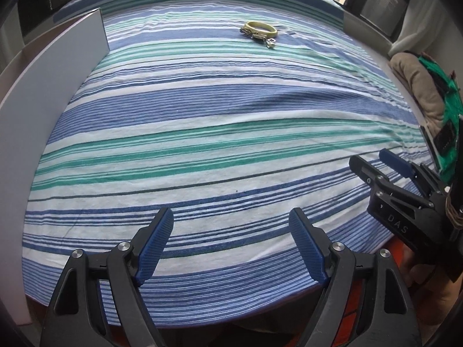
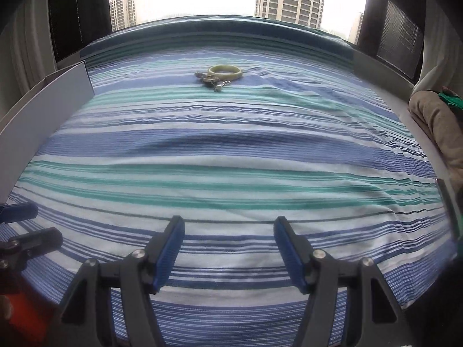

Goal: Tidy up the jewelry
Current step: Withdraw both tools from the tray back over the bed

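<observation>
The task looks barely begun; the jewelry lies in one small heap at about twelve o'clock on the blue, teal and white striped cloth (image 1: 202, 133), far across it from both tools, and nothing appears sorted or put away yet.

The left gripper (image 1: 231, 248), black-framed with blue ribbed pads, sits at six o'clock of its own view with its jaws spread wide and nothing between them; the right gripper (image 2: 228, 254), of the same make, is likewise released and empty, low over the near edge of the cloth; in the left view it shows at about four o'clock, beside its partner and apart from it.

By count: one pale yellow-green bangle (image 1: 260, 28), a smooth rigid ring lying flat; touching its near-left side, a tangle of small silver-toned metal pieces (image 2: 212, 80), perhaps a chain with clasps and a small bell-like charm, too small to count apart; two grippers; one grey flat board (image 1: 58, 86) standing upright along the cloth's left edge at nine to ten o'clock; one tan and green bundle of fabric (image 1: 419, 86) at three o'clock, off the cloth.

What is left, by this judgement, is everything: reaching the heap, separating bangle from metal pieces, and placing each; no jewelry box or tray is visible.
</observation>
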Action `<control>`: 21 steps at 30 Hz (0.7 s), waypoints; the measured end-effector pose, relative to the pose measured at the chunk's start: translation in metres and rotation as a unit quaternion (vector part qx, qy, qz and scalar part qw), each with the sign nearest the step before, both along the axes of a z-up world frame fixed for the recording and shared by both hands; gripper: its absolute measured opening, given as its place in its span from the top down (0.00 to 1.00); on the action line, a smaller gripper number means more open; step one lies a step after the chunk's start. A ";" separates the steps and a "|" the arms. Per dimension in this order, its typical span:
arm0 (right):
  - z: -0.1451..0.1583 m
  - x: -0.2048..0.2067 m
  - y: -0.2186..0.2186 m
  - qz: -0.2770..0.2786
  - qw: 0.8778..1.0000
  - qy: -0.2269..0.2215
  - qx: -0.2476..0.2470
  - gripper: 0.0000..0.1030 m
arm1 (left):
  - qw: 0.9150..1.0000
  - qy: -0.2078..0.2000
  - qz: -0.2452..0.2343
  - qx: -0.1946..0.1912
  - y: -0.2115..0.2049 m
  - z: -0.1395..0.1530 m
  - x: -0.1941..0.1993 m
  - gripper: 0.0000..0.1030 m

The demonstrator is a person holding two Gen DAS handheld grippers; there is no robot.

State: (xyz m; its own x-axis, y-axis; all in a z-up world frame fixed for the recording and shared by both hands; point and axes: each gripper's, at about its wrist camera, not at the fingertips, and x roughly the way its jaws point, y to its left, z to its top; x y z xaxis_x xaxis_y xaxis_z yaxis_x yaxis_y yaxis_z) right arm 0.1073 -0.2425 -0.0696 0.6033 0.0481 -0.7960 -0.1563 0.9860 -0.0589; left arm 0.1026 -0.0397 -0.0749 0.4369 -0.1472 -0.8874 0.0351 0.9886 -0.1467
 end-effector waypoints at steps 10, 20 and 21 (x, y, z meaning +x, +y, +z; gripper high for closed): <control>-0.011 0.002 -0.028 -0.026 0.999 0.011 0.014 0.37 | 1.000 0.017 -0.007 0.020 -0.015 -0.009 0.011 0.19; -0.011 -0.001 -0.046 -0.033 0.999 0.014 0.038 0.37 | 1.000 0.021 -0.011 0.003 -0.017 0.010 0.057 0.19; -0.011 -0.002 -0.047 -0.034 0.999 0.015 0.040 0.37 | 0.999 0.033 -0.020 -0.008 -0.020 0.010 0.067 0.19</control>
